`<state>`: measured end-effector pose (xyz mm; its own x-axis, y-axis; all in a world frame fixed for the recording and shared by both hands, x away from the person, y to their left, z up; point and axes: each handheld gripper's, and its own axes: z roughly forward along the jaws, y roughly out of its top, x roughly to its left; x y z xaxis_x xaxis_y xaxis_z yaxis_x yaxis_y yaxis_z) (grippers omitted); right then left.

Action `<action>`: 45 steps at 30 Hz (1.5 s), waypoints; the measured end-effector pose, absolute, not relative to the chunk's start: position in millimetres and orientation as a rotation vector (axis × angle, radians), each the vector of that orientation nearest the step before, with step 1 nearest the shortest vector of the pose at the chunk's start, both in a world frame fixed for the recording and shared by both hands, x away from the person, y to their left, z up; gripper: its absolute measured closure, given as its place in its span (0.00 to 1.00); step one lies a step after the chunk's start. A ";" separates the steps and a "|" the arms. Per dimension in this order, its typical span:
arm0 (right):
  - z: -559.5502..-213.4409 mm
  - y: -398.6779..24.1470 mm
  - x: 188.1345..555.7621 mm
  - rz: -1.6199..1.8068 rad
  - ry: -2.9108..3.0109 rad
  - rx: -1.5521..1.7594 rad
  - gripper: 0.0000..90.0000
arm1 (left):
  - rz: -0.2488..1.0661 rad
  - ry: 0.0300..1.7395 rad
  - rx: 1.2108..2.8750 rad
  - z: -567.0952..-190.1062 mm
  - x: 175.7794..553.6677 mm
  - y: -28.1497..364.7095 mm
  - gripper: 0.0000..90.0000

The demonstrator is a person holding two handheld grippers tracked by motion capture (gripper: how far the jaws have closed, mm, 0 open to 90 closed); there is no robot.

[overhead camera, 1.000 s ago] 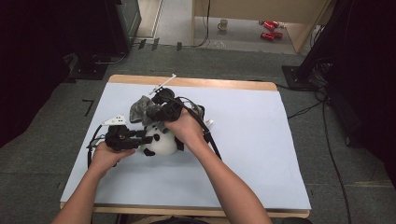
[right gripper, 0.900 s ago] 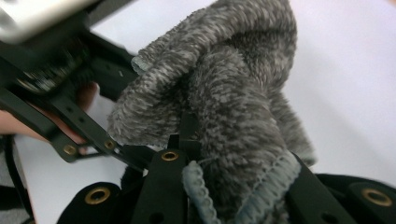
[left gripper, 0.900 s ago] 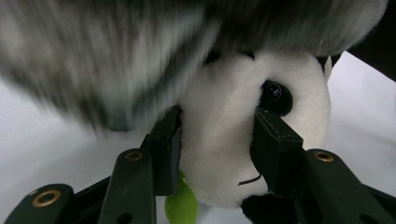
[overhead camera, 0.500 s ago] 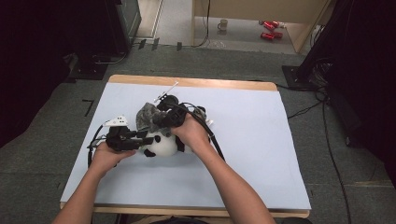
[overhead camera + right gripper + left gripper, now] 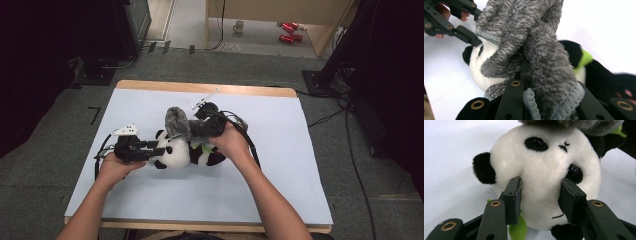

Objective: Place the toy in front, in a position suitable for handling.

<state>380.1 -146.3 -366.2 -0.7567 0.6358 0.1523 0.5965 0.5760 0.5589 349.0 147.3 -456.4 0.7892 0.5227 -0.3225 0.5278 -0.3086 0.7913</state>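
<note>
- My left gripper (image 5: pixel 541 197) was pinching the head of the soft black-and-white plush panda toy (image 5: pixel 182 151), its pads sunk into the white fur of the face.
- The panda lay on its side near the middle of the pale blue table (image 5: pixel 300 170); I judged it light, squashy and safe to grip.
- Beyond it, my right gripper (image 5: pixel 527 75) was clamped on a fuzzy grey knitted sock (image 5: pixel 536 42) draped over the panda's head; limp, best held by its cuff.

Your forearms are bare, no sleeves. Each gripper, left gripper (image 5: pixel 159 148) and right gripper (image 5: pixel 192 131), is black, with flat bar linkages pinned by brass-ringed rivets, square pads, a trailing black cable and a pale plate on top
</note>
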 end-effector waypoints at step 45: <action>-336.4 -98.9 393.7 1.166 2.733 1.040 0.88 | 0.000 0.813 1.949 -454.9 351.1 147.5 0.64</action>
<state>393.7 -98.9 -336.4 -0.7816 0.5714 0.2502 0.5760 0.5073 0.6409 351.1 147.5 -454.9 0.7753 0.5384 -0.3302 0.5387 -0.2907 0.7907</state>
